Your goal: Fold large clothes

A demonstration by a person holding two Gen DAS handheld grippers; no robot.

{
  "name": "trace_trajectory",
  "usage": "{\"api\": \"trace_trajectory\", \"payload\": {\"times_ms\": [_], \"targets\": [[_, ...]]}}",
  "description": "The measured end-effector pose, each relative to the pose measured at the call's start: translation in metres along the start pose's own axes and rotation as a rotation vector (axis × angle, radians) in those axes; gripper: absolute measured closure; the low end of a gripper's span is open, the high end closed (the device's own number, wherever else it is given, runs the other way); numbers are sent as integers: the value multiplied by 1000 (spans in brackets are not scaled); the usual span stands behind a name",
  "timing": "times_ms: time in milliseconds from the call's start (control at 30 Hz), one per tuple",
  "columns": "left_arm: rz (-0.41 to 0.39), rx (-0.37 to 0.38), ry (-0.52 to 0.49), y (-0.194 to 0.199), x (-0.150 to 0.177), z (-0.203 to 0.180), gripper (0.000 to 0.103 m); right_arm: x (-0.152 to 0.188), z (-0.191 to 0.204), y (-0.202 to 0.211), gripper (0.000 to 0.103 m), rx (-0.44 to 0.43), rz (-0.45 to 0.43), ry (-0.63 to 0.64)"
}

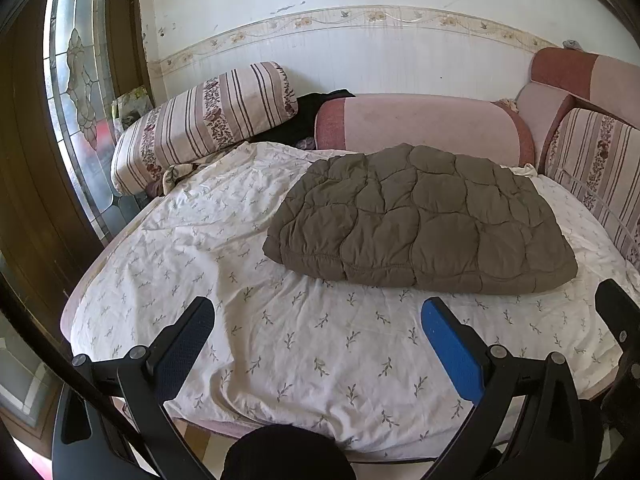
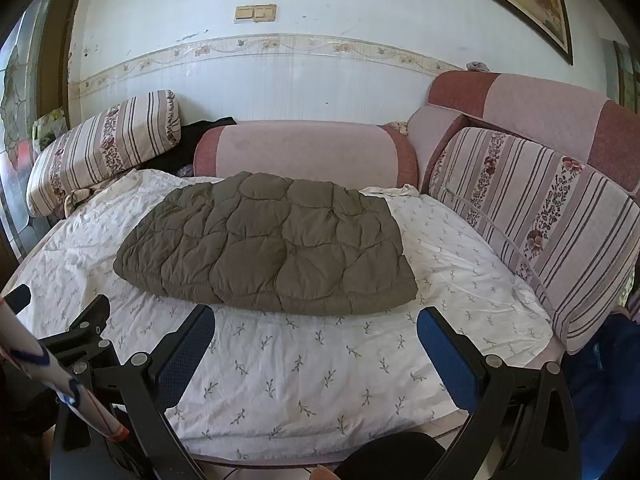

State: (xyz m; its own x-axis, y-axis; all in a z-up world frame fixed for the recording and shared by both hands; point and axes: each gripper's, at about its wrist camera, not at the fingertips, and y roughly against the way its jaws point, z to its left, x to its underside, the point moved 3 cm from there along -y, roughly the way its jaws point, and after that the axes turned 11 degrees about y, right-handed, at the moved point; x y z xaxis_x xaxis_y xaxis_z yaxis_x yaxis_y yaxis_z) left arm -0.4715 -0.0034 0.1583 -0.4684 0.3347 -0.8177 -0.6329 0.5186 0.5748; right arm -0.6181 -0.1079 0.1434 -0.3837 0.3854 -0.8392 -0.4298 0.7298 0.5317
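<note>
A brown quilted padded garment point(image 1: 420, 220) lies folded into a thick rectangle on the white leaf-print sheet point(image 1: 280, 340), toward the back of the seat. The right wrist view shows the same garment point(image 2: 268, 244) at the middle. My left gripper point(image 1: 318, 316) hovers open over the sheet's front part, short of the garment's near edge, with nothing between its fingers. My right gripper point(image 2: 316, 324) is open too, just in front of the garment's near hem and apart from it. The left gripper's black frame point(image 2: 80, 332) shows at the lower left of the right wrist view.
A pink bolster point(image 2: 304, 148) lies behind the garment. Striped floral cushions stand at the left point(image 1: 200, 120) and along the right side point(image 2: 540, 220). Dark clothing point(image 1: 304, 120) sits in the back corner. A glass-panelled door point(image 1: 76, 100) is on the left. The sheet's front edge point(image 2: 304, 452) is close below the grippers.
</note>
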Motion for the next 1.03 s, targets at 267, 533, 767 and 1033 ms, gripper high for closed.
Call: {"api": "trace_trajectory", "payload": {"times_ms": [267, 533, 767, 1033], "targets": [[-5, 5, -2, 3, 0, 0, 0, -1, -1, 5, 0, 5, -7, 6], [-37, 19, 5, 22, -3, 0, 0, -2, 0, 24, 0, 15, -33, 7], [-105, 30, 27, 60, -10, 8, 0, -4, -1, 55, 0, 20, -81, 4], [-129, 12, 99, 73, -29, 26, 0, -6, -12, 67, 0, -4, -123, -3]]}}
